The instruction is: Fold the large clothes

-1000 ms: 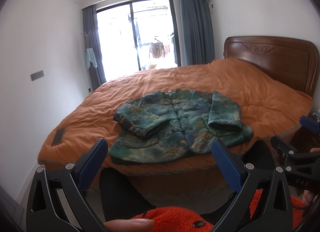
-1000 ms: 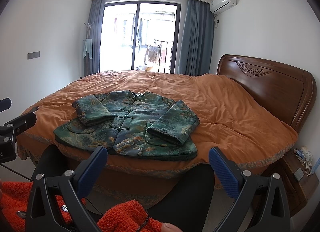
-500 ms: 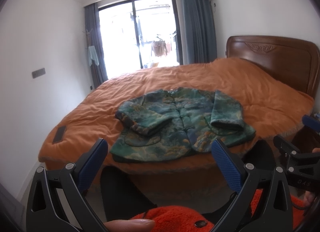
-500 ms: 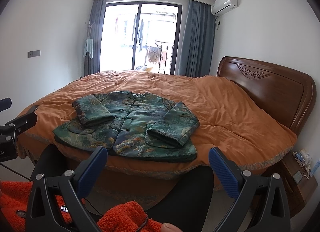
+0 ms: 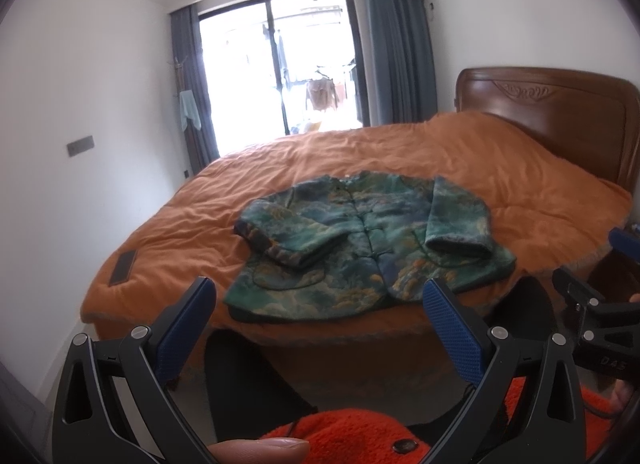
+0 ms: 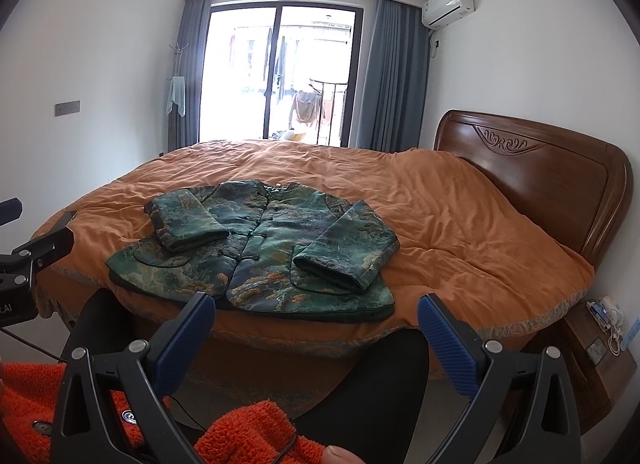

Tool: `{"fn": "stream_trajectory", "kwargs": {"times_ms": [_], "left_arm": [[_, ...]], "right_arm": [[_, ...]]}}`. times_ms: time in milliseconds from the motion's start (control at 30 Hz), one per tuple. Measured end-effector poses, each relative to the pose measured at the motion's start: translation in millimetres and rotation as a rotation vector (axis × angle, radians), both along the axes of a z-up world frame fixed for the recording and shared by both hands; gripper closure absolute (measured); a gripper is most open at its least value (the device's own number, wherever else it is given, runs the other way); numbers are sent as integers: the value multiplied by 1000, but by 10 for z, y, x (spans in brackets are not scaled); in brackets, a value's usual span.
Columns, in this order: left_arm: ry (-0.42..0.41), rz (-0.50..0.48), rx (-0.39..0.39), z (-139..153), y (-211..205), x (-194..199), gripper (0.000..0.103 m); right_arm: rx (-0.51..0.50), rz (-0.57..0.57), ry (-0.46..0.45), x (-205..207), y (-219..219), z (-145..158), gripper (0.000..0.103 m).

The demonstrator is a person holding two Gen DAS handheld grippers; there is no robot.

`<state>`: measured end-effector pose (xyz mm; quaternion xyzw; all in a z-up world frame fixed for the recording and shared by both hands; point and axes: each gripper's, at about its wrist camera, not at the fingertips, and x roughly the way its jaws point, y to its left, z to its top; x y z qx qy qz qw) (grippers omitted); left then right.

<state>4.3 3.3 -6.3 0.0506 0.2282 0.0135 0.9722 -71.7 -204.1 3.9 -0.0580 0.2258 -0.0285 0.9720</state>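
A green patterned jacket lies flat on the orange bed cover, front up, near the bed's front edge. Both sleeves are folded in over the body. It also shows in the right wrist view. My left gripper is open and empty, held back from the bed, short of the jacket's hem. My right gripper is open and empty too, also short of the hem. Each gripper's side shows at the edge of the other's view.
A wooden headboard stands at the right. A nightstand with small items sits at the bed's right corner. A dark flat object lies on the cover's left edge. A window door is behind the bed.
The left wrist view has shifted a little, so the jacket sits slightly more to the right and lower. The right gripper has barely moved. Both stay open.
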Motion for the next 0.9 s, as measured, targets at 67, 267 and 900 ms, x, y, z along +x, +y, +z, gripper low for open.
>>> {"fn": "stream_trajectory", "kwargs": {"times_ms": [67,267,900], "left_arm": [[-2,1,3,-5,-4,-11,0],[0,1,3,-5,-7,-12,0],[3,24,-13,8,12,-19,0]], "right_arm": [[1,-1,2,0,4,-2,0],[1,0,4,5,9,-8,0],[5,-4,6,19,12,-23,0]]}}
